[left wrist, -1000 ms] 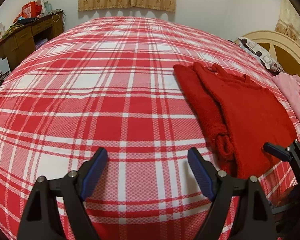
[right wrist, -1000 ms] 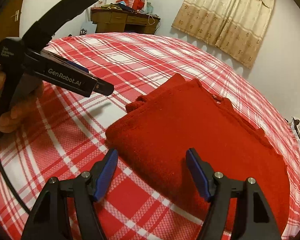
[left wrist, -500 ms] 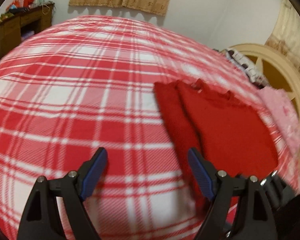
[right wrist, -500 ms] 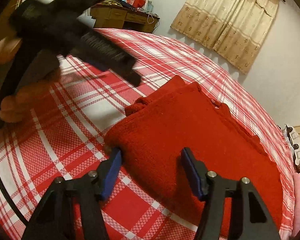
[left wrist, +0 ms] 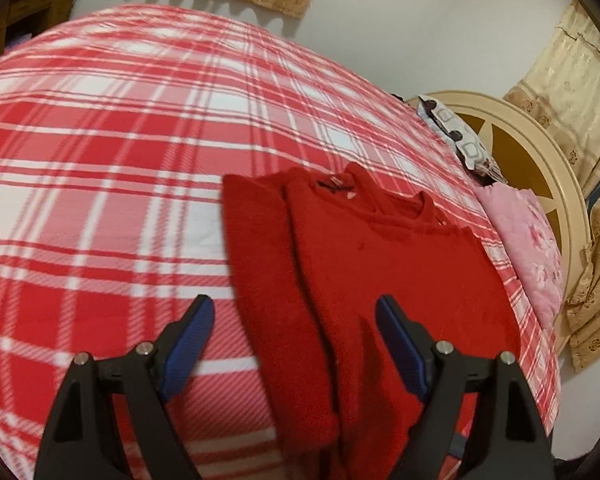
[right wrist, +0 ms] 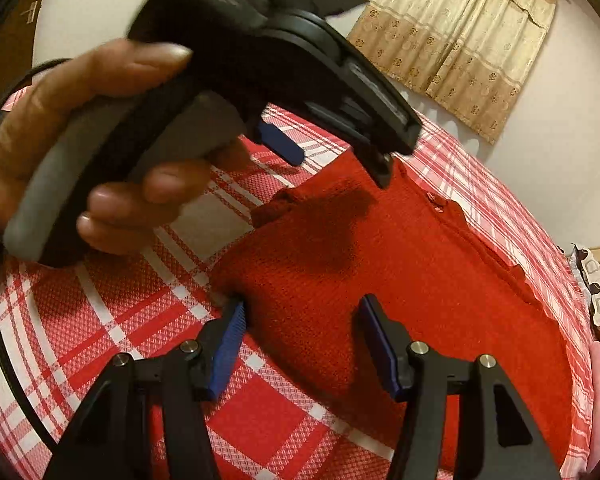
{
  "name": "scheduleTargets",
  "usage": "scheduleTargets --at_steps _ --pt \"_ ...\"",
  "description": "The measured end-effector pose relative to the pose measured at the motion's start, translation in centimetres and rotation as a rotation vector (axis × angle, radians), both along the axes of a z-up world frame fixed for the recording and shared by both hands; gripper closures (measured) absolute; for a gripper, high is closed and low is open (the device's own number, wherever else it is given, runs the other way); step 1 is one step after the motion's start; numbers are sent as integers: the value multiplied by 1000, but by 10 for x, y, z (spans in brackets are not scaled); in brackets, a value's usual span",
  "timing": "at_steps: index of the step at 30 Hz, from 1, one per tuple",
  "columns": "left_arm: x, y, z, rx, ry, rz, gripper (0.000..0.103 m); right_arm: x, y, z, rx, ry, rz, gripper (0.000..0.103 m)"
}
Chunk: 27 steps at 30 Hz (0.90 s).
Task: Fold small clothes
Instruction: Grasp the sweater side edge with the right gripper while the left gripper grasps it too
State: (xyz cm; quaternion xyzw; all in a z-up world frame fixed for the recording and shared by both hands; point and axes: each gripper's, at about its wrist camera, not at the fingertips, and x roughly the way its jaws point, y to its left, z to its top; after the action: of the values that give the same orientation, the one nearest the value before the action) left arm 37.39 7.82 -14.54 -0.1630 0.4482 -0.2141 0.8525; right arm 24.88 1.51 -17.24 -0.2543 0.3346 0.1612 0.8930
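Note:
A red knit sweater [left wrist: 380, 264] lies flat on the plaid bed, one sleeve folded along its left side, collar at the far end. My left gripper [left wrist: 294, 316] hovers open over the sweater's near end, above the folded sleeve, with nothing gripped. In the right wrist view a hand [right wrist: 80, 128] holds that left gripper [right wrist: 332, 160] above the sweater's [right wrist: 420, 280] far left part. My right gripper [right wrist: 300, 316] sits low at the near left corner of the sweater. Its left pad touches the corner's edge and its right pad rests on the knit. The fabric between them lies flat.
The red and white plaid bedspread [left wrist: 100, 160] covers the whole bed. A pink garment [left wrist: 528, 248] and a patterned pillow [left wrist: 460, 140] lie by the cream headboard [left wrist: 540, 152] at the right. Curtains [right wrist: 460, 32] hang on the far wall.
My left gripper has swung right, from over bare bedspread to over the sweater's sleeve. My right gripper's jaws have narrowed and come down around the sweater's near corner.

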Motion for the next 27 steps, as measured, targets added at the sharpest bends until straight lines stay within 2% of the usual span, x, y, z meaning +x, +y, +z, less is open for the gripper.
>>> scheduleTargets --at_steps 4,6,9,11,12,13,14,16,18,21,25,27 --pt "4 -8 -2 -10 3 -32 20 -1 2 -1 -7 -6 -1 45" --pt "6 -10 -4 1 8 -31 26 -1 3 -1 -16 -10 -2 45" --pt "13 -6 -6 -21 27 -14 42 -3 6 -1 -22 -12 -3 45" --pt "18 0 -10 -59 53 -2 55 -4 7 0 -20 -6 -4 50" --pt "20 3 -13 -74 62 9 60 -4 8 0 -10 6 6 60" --pt "22 4 -13 -76 66 14 74 -5 9 0 -2 19 19 68" --pt "22 3 -14 -89 73 -6 86 -6 11 0 -7 18 24 72" --pt "18 2 -9 -84 57 -13 89 -9 16 1 -20 13 36 86" --pt "11 8 -1 -114 34 -1 91 -13 16 5 -7 1 38 91" --pt "1 25 5 -219 27 33 91 -21 14 15 37 0 51 93" --pt "6 31 -15 -236 99 51 91 -21 20 7 32 34 62 94" --pt "6 31 -16 -251 100 50 91 -21 13 11 54 42 52 94"
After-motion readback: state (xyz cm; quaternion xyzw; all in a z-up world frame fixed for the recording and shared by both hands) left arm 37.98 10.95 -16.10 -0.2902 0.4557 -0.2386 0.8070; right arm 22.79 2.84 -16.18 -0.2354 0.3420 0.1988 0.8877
